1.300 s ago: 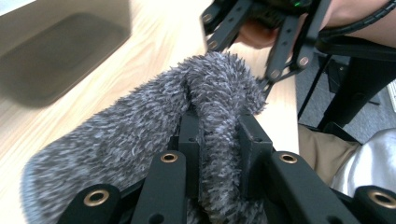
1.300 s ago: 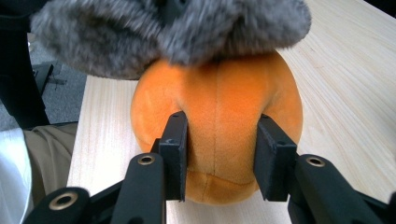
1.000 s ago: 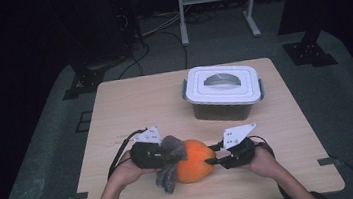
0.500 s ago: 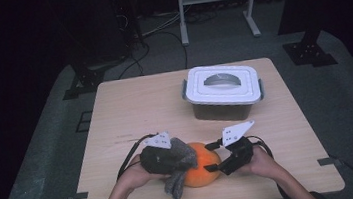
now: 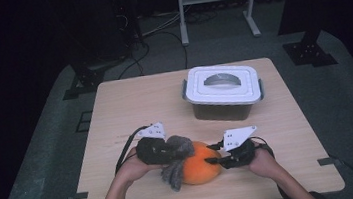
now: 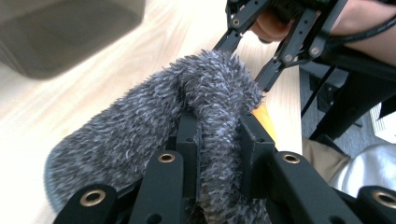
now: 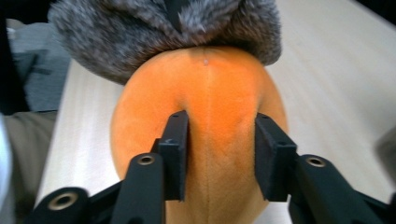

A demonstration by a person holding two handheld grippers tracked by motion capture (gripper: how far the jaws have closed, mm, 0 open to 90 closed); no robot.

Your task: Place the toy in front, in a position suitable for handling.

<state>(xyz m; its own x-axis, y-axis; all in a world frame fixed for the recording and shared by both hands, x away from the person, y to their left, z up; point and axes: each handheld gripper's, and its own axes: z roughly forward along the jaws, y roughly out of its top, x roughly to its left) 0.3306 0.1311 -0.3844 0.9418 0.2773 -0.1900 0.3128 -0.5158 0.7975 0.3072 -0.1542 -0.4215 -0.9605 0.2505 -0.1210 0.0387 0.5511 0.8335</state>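
An orange plush toy (image 5: pixel 199 165) lay on the wooden table (image 5: pixel 130 105) near its front edge, between the person's two hands. A grey furry part (image 5: pixel 176 157) of it draped over the toy's left side and hung down toward the tabletop.

The left gripper (image 5: pixel 163 151) came in from the left, and its jaws were clamped tight on a fold of the grey fur; in the left gripper view the fur (image 6: pixel 187 116) bulged up between and around the black pads (image 6: pixel 254 144), with a sliver of the orange body (image 6: pixel 265 119) showing just past them. The right gripper (image 5: pixel 214 159) came in from the opposite side. Its jaws had just been closing, and in the right gripper view the pads (image 7: pixel 175 140) pressed into the orange body (image 7: pixel 205 107), denting the soft cloth on both sides of a seam. The grey fur (image 7: pixel 140 32) lay across the far end of the toy, in line with that gripper.

Behind the toy, well apart from it toward the far right of the table, stood a plastic box (image 5: pixel 223 106) with a white lid (image 5: pixel 223 84) shut on top. A metal stand (image 5: pixel 216 4) stood on the dark floor beyond the table, cables (image 5: pixel 157 36) ran across the floor near it, and dark equipment bases sat to either side.
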